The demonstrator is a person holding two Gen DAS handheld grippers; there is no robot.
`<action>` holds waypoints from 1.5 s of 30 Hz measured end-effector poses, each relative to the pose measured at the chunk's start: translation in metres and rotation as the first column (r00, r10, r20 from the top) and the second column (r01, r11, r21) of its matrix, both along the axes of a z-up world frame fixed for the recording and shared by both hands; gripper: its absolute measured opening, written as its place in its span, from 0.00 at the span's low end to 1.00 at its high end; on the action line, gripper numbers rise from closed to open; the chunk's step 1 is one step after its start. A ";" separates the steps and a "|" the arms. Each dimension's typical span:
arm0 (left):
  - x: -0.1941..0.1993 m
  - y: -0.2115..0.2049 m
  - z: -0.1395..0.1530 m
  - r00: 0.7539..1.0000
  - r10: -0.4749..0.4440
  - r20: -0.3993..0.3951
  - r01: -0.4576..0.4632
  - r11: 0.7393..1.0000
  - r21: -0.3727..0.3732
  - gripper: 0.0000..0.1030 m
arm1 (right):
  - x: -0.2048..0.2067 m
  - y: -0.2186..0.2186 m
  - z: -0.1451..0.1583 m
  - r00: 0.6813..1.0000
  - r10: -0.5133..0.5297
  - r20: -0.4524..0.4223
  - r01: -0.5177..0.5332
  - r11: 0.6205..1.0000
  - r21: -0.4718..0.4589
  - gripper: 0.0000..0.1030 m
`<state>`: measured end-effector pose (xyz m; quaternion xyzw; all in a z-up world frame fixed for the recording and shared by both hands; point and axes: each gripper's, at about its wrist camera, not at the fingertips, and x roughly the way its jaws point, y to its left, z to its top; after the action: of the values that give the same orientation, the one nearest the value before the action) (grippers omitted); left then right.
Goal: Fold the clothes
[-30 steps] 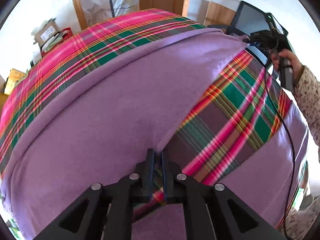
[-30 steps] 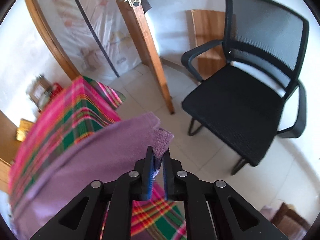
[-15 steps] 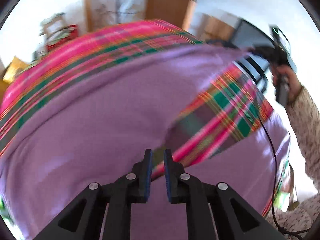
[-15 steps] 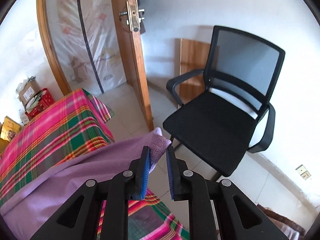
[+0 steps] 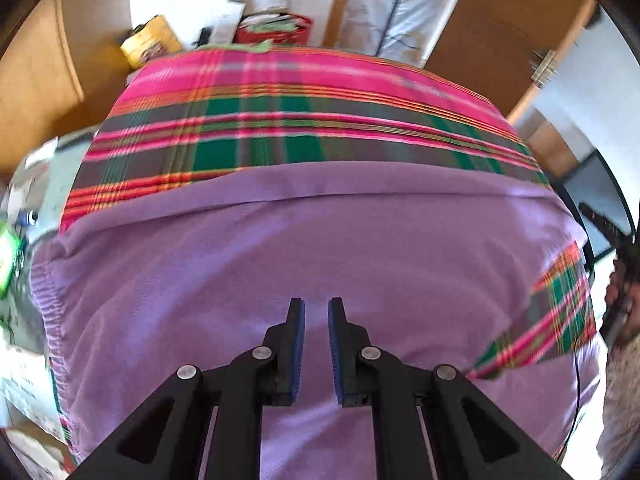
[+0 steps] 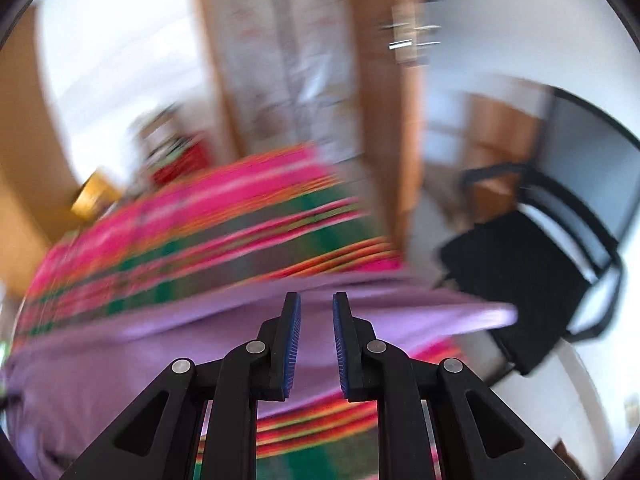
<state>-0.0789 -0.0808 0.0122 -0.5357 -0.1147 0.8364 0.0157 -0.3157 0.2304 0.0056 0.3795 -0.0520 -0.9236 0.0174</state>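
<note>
A purple garment [image 5: 280, 264] lies spread flat on a table covered with a pink, green and red plaid cloth [image 5: 300, 120]. My left gripper [image 5: 316, 304] hovers over the middle of the garment, jaws slightly apart and empty. My right gripper [image 6: 316, 300] is also slightly open and empty, above the garment's right part [image 6: 420, 316] near the table's right edge. The right wrist view is blurred by motion. A patch of plaid cloth [image 5: 560, 316] shows through at the garment's right side.
A black office chair [image 6: 532, 272] stands to the right of the table. A wooden door [image 6: 384, 120] is behind it. Boxes and a red basket [image 5: 276, 28] sit on the floor beyond the far edge. The other hand [image 5: 620, 304] shows at the right.
Both grippers let go of the garment and opened a little. The left one moved over the garment's middle; the right one swung left toward the table. The garment now lies flat.
</note>
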 end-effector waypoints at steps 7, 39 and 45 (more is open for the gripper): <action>-0.027 -0.005 -0.012 1.000 0.004 0.013 -0.004 0.999 0.042 0.12 | -0.012 -0.094 -0.035 0.944 0.311 0.109 -0.314 0.949 0.009 0.17; -0.145 -0.039 -0.029 0.996 0.022 -0.092 -0.007 0.988 0.156 0.11 | -0.089 -0.219 -0.062 0.919 0.379 0.108 -0.394 0.890 0.228 0.17; -0.128 -0.066 -0.008 0.993 0.055 -0.104 -0.044 0.994 0.104 0.11 | -0.086 -0.217 -0.055 0.918 0.382 0.106 -0.396 0.891 0.223 0.17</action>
<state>-0.2066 -0.1472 0.0040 -0.4859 -0.1691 0.8571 0.0282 -0.4021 0.0133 -0.0497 0.4086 0.1365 -0.8892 0.1542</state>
